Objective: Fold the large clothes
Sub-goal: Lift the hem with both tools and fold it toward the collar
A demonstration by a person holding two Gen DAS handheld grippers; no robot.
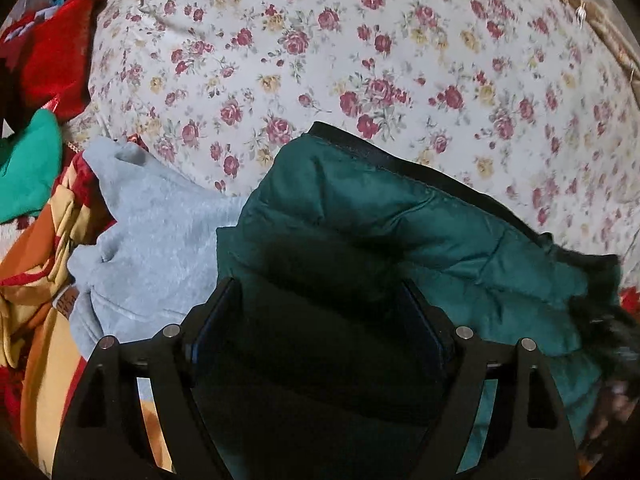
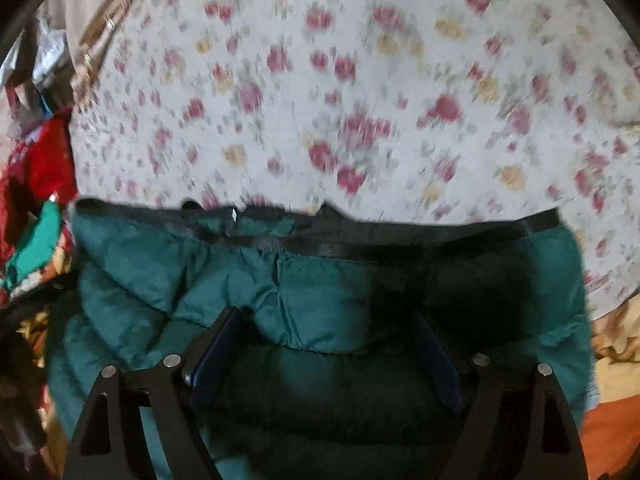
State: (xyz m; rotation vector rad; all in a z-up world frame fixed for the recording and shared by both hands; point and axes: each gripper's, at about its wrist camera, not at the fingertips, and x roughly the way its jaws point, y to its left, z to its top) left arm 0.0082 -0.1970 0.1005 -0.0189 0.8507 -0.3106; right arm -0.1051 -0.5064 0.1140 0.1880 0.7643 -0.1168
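Observation:
A dark green quilted jacket [image 1: 400, 220] with a black zipper edge and black fur trim lies on a floral sheet [image 1: 320, 60]. My left gripper [image 1: 318, 284] stands open with the jacket's fabric bunched between its wide-apart fingers. In the right wrist view the same green jacket [image 2: 320, 292] fills the lower half, its black zipper band [image 2: 360, 240] running across. My right gripper [image 2: 328, 316] is open too, its fingers spread with a puffy fold of the jacket between them.
A grey sweatshirt [image 1: 160, 248] lies left of the jacket. Red [image 1: 56, 56], bright green [image 1: 28, 168] and orange-yellow [image 1: 40, 300] clothes pile up at the left. The sheet's braided edge [image 1: 592, 12] runs along the far right. Orange cloth [image 2: 612, 428] lies at the right.

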